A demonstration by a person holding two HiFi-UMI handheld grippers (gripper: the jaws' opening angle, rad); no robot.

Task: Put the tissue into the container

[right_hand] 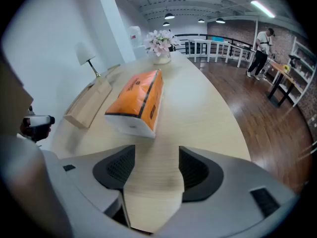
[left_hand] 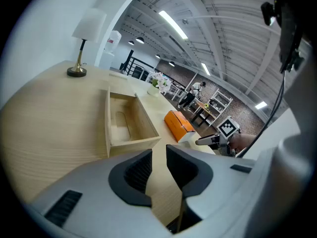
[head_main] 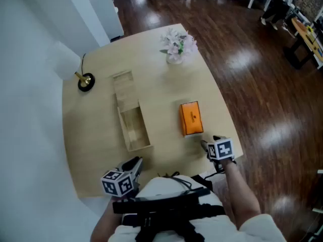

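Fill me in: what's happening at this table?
A person holds a gripper in each hand over a light wooden table. An orange tissue pack lies flat on it, to the right of an open, empty wooden box and apart from it. The right gripper is open and empty, aimed at the pack's near end but short of it. The left gripper sits near the table's front edge, jaws slightly apart with nothing between them. The pack is not yet in the box.
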